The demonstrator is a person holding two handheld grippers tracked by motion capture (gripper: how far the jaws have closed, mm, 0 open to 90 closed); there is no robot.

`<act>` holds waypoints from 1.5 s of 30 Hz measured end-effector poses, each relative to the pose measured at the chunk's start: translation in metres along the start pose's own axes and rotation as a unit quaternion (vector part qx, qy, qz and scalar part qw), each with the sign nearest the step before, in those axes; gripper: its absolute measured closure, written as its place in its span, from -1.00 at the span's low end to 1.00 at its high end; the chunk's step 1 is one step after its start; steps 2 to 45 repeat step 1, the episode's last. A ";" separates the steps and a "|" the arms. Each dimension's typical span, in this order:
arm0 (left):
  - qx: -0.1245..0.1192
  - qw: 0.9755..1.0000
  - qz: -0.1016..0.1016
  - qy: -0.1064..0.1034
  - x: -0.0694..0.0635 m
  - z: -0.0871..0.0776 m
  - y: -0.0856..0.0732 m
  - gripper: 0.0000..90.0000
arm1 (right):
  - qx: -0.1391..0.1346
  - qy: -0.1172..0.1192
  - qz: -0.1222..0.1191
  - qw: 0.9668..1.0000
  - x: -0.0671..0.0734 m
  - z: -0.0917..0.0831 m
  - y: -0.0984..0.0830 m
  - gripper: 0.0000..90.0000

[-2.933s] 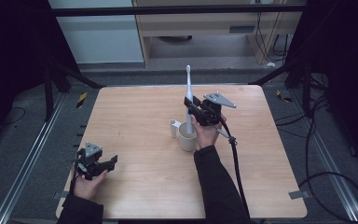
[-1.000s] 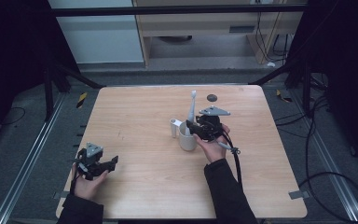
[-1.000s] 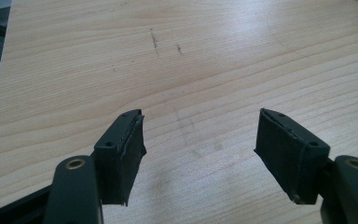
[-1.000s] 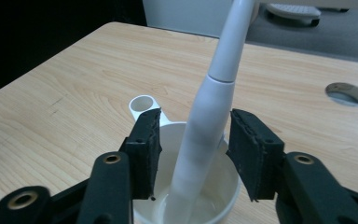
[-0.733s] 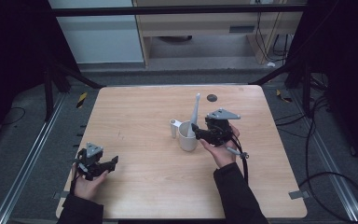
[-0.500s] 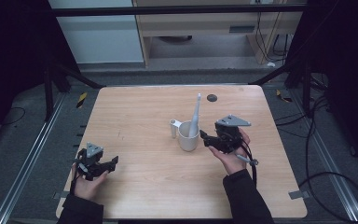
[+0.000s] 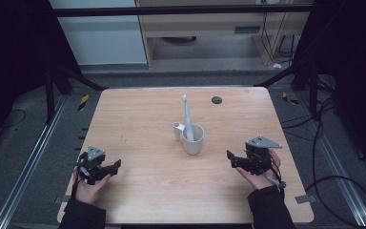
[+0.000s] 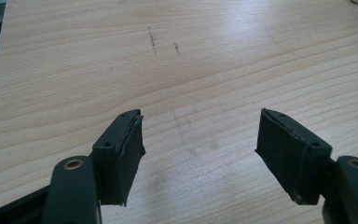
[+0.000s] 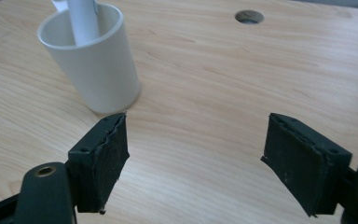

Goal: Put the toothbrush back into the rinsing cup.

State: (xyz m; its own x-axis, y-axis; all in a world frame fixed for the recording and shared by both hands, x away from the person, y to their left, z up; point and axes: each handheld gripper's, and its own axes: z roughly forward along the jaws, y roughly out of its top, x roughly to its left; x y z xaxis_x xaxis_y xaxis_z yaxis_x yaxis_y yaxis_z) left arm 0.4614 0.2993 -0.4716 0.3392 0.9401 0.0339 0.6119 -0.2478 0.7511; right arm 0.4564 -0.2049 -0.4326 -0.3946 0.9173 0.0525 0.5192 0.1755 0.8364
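— Between the right gripper's (image 7: 230, 157) black jaws?
— Bare wood; they have just been opening and stand wide apart. Just ahead to their left stands the white plastic cup (image 9: 93, 60), holding a white toothbrush (image 7: 187, 117).
— Left gripper (image 7: 116, 164)?
— Spread, nothing between.

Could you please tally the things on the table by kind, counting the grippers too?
Cups: 1, the white cup, upright near the middle of the table.
Toothbrushes: 1, the white toothbrush, standing in the cup.
Grippers: 2, the left gripper and the right gripper, both open with nothing between the jaws.
Total: 4
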 end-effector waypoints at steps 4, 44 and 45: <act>0.000 1.000 0.000 0.000 0.000 0.000 0.000 -0.33 | 0.000 0.000 0.000 1.000 0.000 0.000 0.000 -0.52; 0.000 1.000 0.000 0.000 0.000 0.000 0.000 -0.33 | 0.000 0.000 0.000 1.000 0.000 0.000 0.000 -0.52; 0.000 1.000 0.000 0.000 0.000 0.000 0.000 -0.33 | 0.000 0.000 0.000 1.000 0.000 0.000 0.000 -0.52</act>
